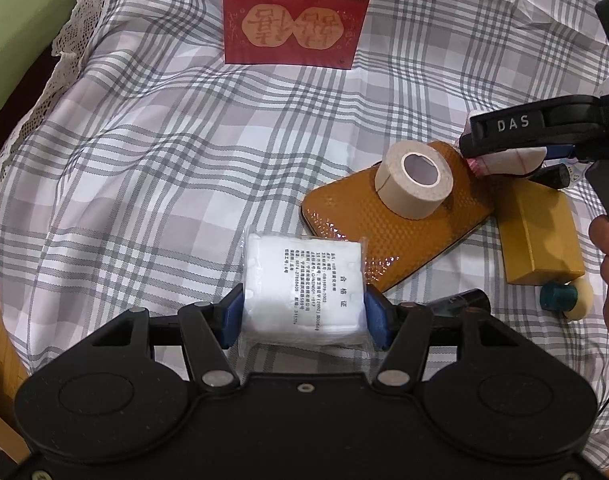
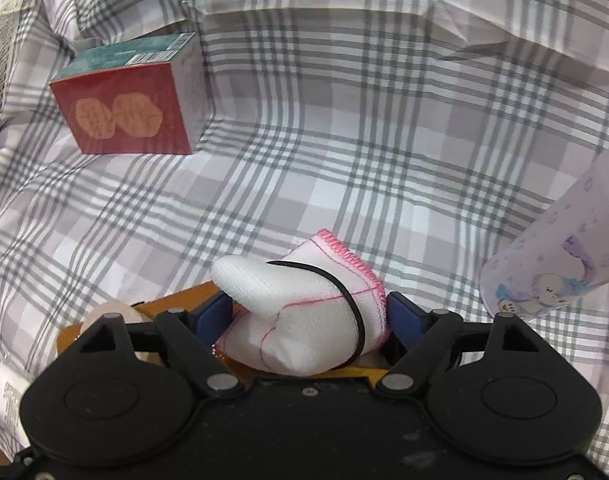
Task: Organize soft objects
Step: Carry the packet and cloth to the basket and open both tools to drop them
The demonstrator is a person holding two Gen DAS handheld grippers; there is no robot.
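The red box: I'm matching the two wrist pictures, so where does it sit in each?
Left wrist view: red box at top centre, on the plaid cloth.
Right wrist view: upper left, turned corner-on.
Shared landmark: the tape roll on the orange case.

Checked cloth sheet [image 1: 164, 152], matt and creased; glossy, dimpled amber plastic tray [image 1: 404, 232]; matt paper tape roll [image 1: 414, 178]; white pads in clear glossy film [image 1: 302, 284]; knitted white cloth [image 2: 308, 312], pink-stitched.
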